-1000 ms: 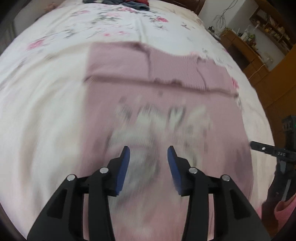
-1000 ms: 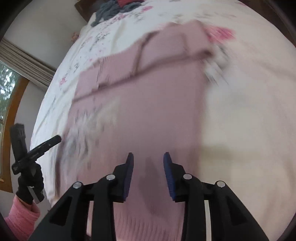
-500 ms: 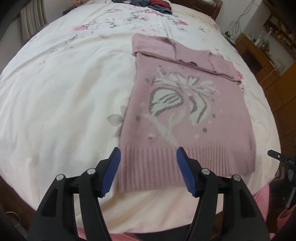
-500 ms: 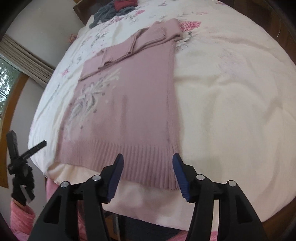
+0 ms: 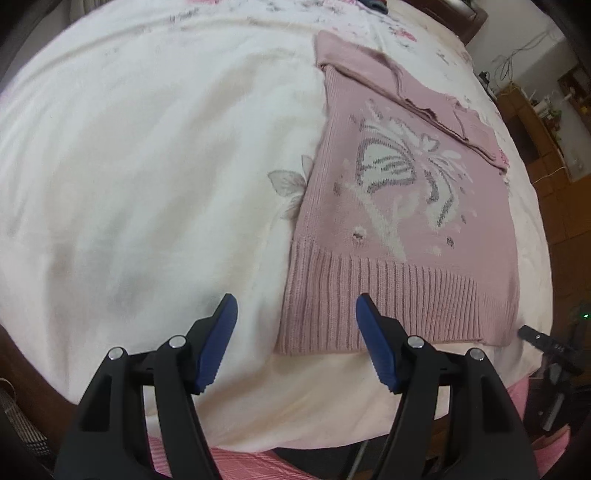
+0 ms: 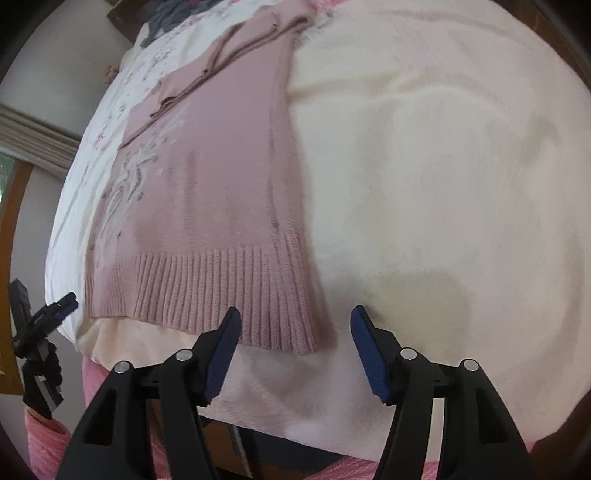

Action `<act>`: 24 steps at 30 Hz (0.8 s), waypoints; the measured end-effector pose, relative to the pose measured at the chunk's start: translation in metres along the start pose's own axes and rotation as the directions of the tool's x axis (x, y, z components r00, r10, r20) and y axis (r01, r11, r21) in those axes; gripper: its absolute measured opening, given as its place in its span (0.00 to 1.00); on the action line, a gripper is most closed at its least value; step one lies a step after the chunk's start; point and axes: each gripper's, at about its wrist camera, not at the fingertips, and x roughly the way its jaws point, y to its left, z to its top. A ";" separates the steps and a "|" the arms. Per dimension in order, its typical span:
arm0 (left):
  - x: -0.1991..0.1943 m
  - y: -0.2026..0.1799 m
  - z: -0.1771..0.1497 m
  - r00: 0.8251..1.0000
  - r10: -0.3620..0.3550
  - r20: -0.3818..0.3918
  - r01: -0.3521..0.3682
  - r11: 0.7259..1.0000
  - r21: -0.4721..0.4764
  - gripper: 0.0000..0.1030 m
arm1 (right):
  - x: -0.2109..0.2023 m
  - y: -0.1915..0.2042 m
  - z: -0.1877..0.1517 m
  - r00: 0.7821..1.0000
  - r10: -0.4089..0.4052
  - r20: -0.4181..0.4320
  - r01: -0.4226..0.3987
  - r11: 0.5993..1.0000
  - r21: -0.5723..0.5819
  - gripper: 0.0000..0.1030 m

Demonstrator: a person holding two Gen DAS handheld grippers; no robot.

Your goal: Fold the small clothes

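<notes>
A pink knitted sweater [image 5: 402,221] with a white and grey butterfly pattern lies flat on the bed, sleeves folded across its top. Its ribbed hem [image 5: 388,302] faces the bed's near edge. My left gripper [image 5: 295,321] is open and empty, just off the hem's left corner. In the right wrist view the same sweater [image 6: 214,192] lies left of centre. My right gripper [image 6: 295,332] is open and empty, with the hem's right corner [image 6: 306,336] between its fingers' line of sight. The other gripper [image 6: 40,317] shows at the far left, held by a gloved hand.
The bed has a cream floral cover [image 5: 147,166]. A pile of dark clothes [image 6: 173,14] lies at the far end by the headboard. Wooden furniture [image 5: 546,122] stands to the right. A pink sleeve [image 6: 48,446] shows at the near edge.
Both grippers have pulled back from over the sweater to its near hem and apart toward the two bottom corners, and both have opened wider. The sweater has not moved.
</notes>
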 end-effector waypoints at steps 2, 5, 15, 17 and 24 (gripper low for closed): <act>0.008 0.000 0.002 1.000 -0.002 -0.015 0.002 1.000 -0.011 0.65 | 0.004 -0.004 0.001 1.000 0.003 -0.009 -0.002 1.000 0.012 0.60; 0.022 0.000 0.005 0.999 -0.026 -0.047 0.024 0.999 -0.033 0.65 | 0.010 -0.009 0.003 1.000 0.009 -0.022 -0.008 1.000 0.023 0.60; 0.032 -0.017 0.004 0.997 -0.028 -0.072 0.029 0.999 0.015 0.50 | 0.021 -0.004 0.010 0.997 0.059 -0.045 -0.059 0.998 0.004 0.62; 0.030 -0.013 0.005 0.996 -0.054 -0.071 0.054 0.999 -0.004 0.50 | 0.021 0.001 0.010 0.998 0.044 -0.048 -0.045 0.999 -0.019 0.61; 0.041 -0.008 0.009 0.995 -0.037 -0.097 0.035 0.999 -0.020 0.44 | 0.026 0.010 0.010 0.998 0.023 -0.064 -0.026 0.999 -0.044 0.42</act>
